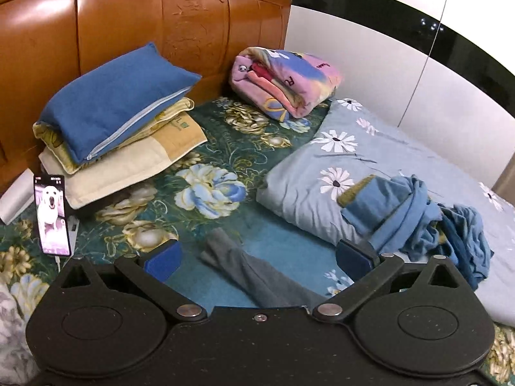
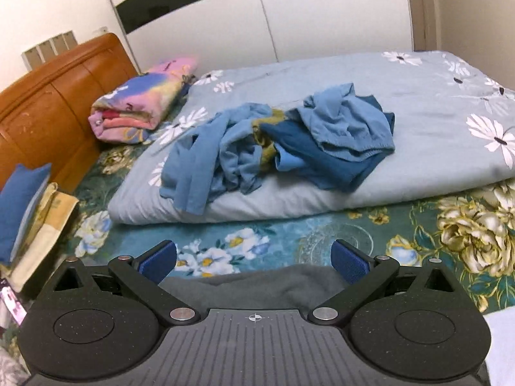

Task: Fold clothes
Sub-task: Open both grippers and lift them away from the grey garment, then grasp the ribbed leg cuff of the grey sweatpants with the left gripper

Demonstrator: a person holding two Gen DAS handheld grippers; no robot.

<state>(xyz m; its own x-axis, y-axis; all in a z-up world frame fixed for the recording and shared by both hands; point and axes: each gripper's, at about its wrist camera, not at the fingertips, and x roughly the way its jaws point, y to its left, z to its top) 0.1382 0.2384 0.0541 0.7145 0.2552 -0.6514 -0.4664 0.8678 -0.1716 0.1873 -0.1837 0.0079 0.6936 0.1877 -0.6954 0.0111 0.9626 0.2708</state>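
A grey garment (image 1: 254, 273) lies on the floral bedsheet (image 1: 206, 148), one narrow end stretching away between the fingers of my left gripper (image 1: 259, 259), which stands open above it. In the right wrist view the same grey garment (image 2: 254, 281) bunches just under my right gripper (image 2: 254, 260), also open, with nothing held. A heap of crumpled blue clothes (image 2: 276, 141) rests on the folded light-blue daisy quilt (image 2: 402, 103), beyond the right gripper; the blue clothes (image 1: 421, 222) lie to the right of the left gripper.
Against the wooden headboard (image 1: 135, 22) sit a blue pillow (image 1: 119, 103) on cream pillows and a folded pink blanket (image 1: 286, 80). A lit phone (image 1: 52, 214) stands at the left. White wardrobe doors (image 2: 289, 22) run behind the bed.
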